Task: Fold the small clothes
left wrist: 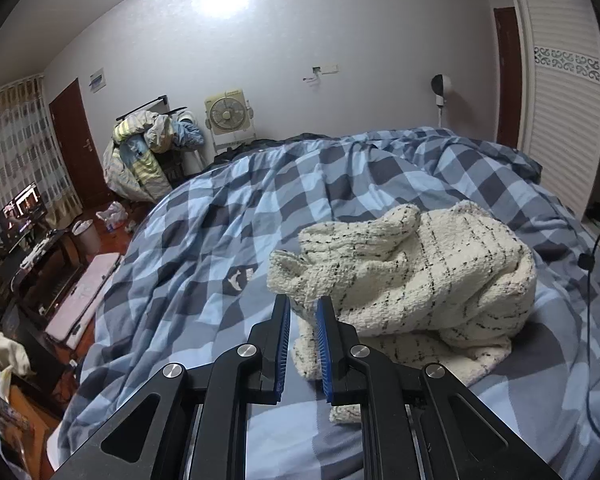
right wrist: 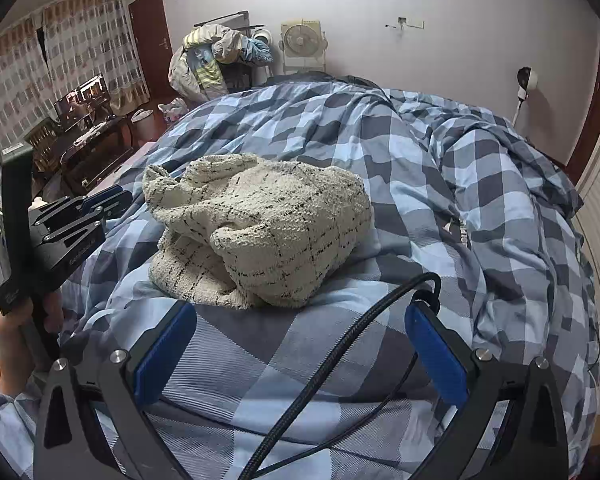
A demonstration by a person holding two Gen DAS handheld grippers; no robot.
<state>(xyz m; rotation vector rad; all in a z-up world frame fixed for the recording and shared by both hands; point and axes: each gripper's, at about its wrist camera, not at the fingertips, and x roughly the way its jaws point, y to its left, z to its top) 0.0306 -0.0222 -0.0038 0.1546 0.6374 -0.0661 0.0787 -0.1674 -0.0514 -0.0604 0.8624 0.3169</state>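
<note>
The cream knitted garment lies bunched in a soft heap on the checked duvet, towards the near edge of the bed and closer to its left side than its right. Thin dark lines run through the knit. It is not spread flat: folds pile over one another, and a loose flap trails out from under the heap towards the near edge.

The left gripper has its jaws nearly together. In the left wrist view a fold of the cream knit seems to sit between the blue pads, yet the right wrist view shows that gripper off by the left edge of the bed with its tips apart from the heap, so whether it holds any cloth I cannot tell. The right gripper stands wide open and empty, just short of the heap, with a black braided cable crossing between its fingers.

The knit looks light, thick and very floppy; it should sag and stretch wherever lifted, and the fuzzy surface should give the pads good purchase. Probably best to pinch a single layer at a hem or corner, each gripper on its own corner, and to keep the cable clear.
</note>
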